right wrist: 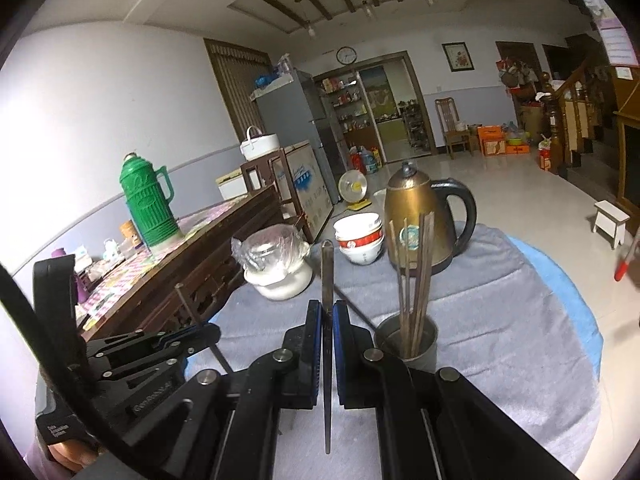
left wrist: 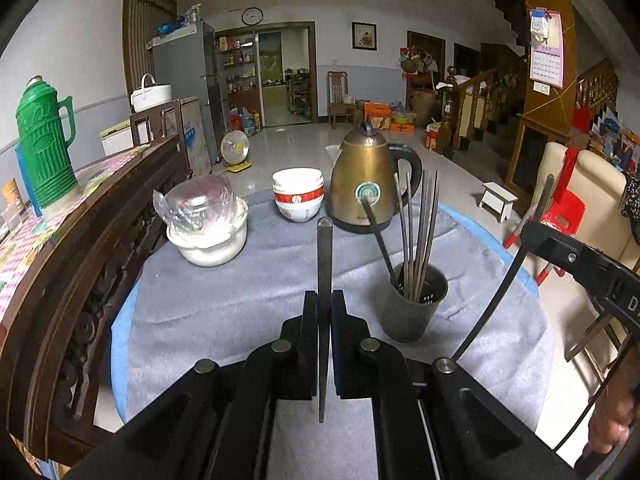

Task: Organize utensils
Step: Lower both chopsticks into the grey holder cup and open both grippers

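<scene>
My left gripper (left wrist: 325, 304) is clamped on a slim, dark, tapered chopstick (left wrist: 324, 264), and my right gripper (right wrist: 328, 312) pinches another (right wrist: 327, 280). Both hang above the fuzzy grey cloth (left wrist: 224, 304), near the round, probably metal holder (left wrist: 412, 308) bristling with thin chopsticks.

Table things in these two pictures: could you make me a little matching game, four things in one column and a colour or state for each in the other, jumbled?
Things:
1. thermos
2. kettle
3. utensil cup
4. white jar

Descriptions:
A. holds several upright chopsticks
B. green, on the wooden sideboard
C. topped with clear plastic wrap
D. brass-coloured, black handle

Pairs: 1-B, 2-D, 3-A, 4-C
</scene>
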A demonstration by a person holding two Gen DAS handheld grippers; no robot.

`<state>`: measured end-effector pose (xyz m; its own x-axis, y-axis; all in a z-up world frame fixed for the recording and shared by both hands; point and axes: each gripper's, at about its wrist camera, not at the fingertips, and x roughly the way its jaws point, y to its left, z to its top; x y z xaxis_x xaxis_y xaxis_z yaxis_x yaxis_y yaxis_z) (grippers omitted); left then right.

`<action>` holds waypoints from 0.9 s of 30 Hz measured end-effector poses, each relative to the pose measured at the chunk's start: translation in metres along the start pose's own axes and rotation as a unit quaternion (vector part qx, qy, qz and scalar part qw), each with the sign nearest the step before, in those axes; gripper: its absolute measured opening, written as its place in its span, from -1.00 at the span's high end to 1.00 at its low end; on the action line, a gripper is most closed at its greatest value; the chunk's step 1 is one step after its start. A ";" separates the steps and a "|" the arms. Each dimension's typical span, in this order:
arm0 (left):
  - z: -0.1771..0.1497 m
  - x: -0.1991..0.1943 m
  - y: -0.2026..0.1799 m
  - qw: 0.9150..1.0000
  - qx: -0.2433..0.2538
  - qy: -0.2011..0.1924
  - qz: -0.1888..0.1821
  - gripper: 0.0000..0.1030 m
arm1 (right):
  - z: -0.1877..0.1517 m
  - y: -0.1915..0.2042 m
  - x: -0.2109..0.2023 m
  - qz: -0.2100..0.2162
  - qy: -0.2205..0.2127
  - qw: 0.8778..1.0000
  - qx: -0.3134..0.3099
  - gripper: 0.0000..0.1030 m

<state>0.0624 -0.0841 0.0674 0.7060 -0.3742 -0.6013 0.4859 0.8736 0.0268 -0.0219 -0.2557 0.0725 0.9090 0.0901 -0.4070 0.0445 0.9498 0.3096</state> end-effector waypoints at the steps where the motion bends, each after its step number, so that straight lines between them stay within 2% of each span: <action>1: 0.004 -0.002 0.000 1.000 0.000 -0.003 -0.003 0.89 | 0.003 -0.002 -0.001 -0.003 -0.004 1.000 0.000 0.88; 12: 0.063 -0.012 -0.018 0.998 0.000 -0.058 -0.034 0.89 | 0.051 -0.027 -0.006 -0.039 -0.062 0.997 0.008 0.88; 16: 0.084 -0.013 -0.026 0.994 -0.022 -0.088 -0.064 0.89 | 0.066 -0.039 -0.009 -0.056 -0.096 0.994 0.023 0.88; 22: 0.097 -0.003 -0.044 0.986 -0.045 -0.134 -0.084 0.89 | 0.072 -0.059 -0.002 -0.099 -0.132 0.986 0.038 0.88; 27: 0.087 0.032 -0.059 0.989 -0.057 -0.118 -0.074 0.89 | 0.062 -0.077 0.019 -0.104 -0.104 0.988 0.053 0.88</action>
<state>0.1015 -0.1745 0.1161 0.7391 -0.5506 -0.3881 0.5411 0.8284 -0.1448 0.0176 -0.3457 0.0942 0.9407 -0.1771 -0.2894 0.2717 0.9041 0.3299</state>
